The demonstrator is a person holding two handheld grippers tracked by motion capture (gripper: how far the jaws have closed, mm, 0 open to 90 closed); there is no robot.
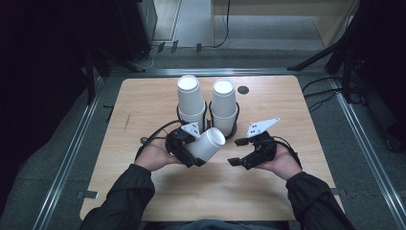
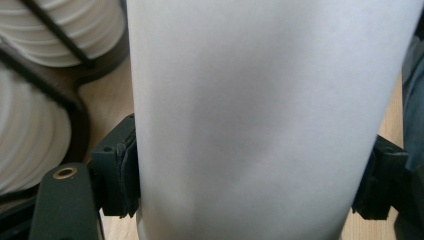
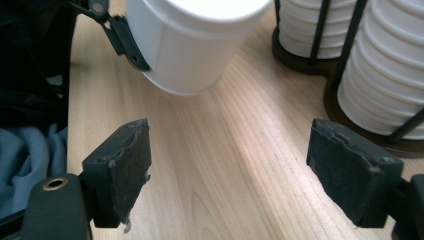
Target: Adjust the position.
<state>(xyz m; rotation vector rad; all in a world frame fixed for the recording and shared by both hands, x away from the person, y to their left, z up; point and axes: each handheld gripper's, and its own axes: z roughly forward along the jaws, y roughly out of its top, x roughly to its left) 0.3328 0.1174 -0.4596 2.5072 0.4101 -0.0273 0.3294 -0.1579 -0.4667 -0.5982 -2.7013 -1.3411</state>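
- Both grippers hover over the near half of the wooden table (image 1: 143,103), each in one of the person's hands, with dark sleeves coming in from the near edge.
- Left gripper (image 1: 191,154): clamped on a single white paper cup (image 1: 207,143). In the left gripper view its two black pads (image 2: 120,172) press against opposite sides of the cup's wall (image 2: 255,120).
- That cup is off the table and tilted, its open mouth pointing up and to the right, just near of the cup stacks.
- Right gripper (image 1: 242,151): jaws apart with nothing between them; in the right gripper view only bare wood lies between the pads (image 3: 122,172). It sits just right of the held cup, apart from it, jaws pointing left toward it.
- Two tall stacks of white cups stand in a dark wire holder (image 1: 207,115) at the middle of the table, the left stack (image 1: 190,98) and the right stack (image 1: 224,103) side by side, both leaning slightly outward.
- A small dark round fitting (image 1: 243,89) sits in the tabletop, right of the stacks near the far edge.
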